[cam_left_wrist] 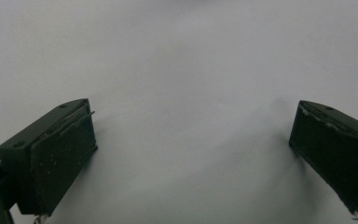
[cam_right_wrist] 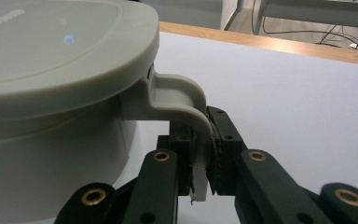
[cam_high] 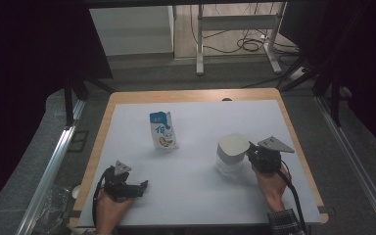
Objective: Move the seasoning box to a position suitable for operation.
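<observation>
High view: right tongs [cam_high: 252, 155] clamped on jug handle [cam_right_wrist: 200, 140], left tongs [cam_high: 142, 186] agape.

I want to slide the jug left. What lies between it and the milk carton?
Bare white mat, by the high view, between jug and milk carton.

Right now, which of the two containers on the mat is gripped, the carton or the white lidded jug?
The white lidded jug: the right gripper is clamped on its handle. The blue-and-white carton stands untouched farther back, and the left gripper is open.

Milk carton [cam_high: 163, 130] upright on white mat [cam_high: 191, 196]; wooden table edge [cam_high: 98, 147]; cables on floor [cam_high: 247, 45] beyond
</observation>
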Action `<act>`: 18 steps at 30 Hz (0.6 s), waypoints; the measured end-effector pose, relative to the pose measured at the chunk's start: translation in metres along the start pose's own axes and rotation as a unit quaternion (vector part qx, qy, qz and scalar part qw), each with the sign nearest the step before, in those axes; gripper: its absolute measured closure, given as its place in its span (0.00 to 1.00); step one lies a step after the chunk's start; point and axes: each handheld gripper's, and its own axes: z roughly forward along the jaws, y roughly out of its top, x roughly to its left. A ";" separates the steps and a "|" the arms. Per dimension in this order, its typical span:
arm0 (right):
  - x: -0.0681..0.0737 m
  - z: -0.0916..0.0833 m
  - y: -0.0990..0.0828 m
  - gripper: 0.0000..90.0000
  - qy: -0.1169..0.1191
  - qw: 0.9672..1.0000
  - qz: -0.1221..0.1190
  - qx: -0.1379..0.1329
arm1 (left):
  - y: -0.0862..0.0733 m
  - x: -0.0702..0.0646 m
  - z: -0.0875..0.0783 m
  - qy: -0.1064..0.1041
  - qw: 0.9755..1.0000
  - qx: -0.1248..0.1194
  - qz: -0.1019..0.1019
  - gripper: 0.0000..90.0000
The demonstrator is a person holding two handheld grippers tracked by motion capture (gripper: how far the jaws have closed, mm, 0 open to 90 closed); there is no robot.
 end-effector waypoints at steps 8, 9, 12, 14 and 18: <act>0.010 -0.006 -0.014 0.90 0.007 1.000 -0.006 0.004 | 0.000 0.000 0.000 0.000 1.000 0.000 0.000 0.00; 0.011 -0.006 -0.016 0.90 0.007 1.000 -0.005 0.005 | 0.000 0.000 0.000 0.000 1.000 0.000 0.000 0.00; 0.013 -0.004 -0.021 0.90 0.007 1.000 -0.002 0.008 | 0.000 0.000 0.000 0.000 1.000 0.000 0.000 0.00; 0.015 -0.002 -0.024 0.90 0.006 1.000 -0.002 0.010 | 0.000 0.000 0.000 0.000 1.000 0.000 0.000 0.00; 0.016 -0.003 -0.027 0.89 0.004 1.000 -0.007 0.008 | 0.000 0.000 0.000 0.000 1.000 0.000 0.000 0.00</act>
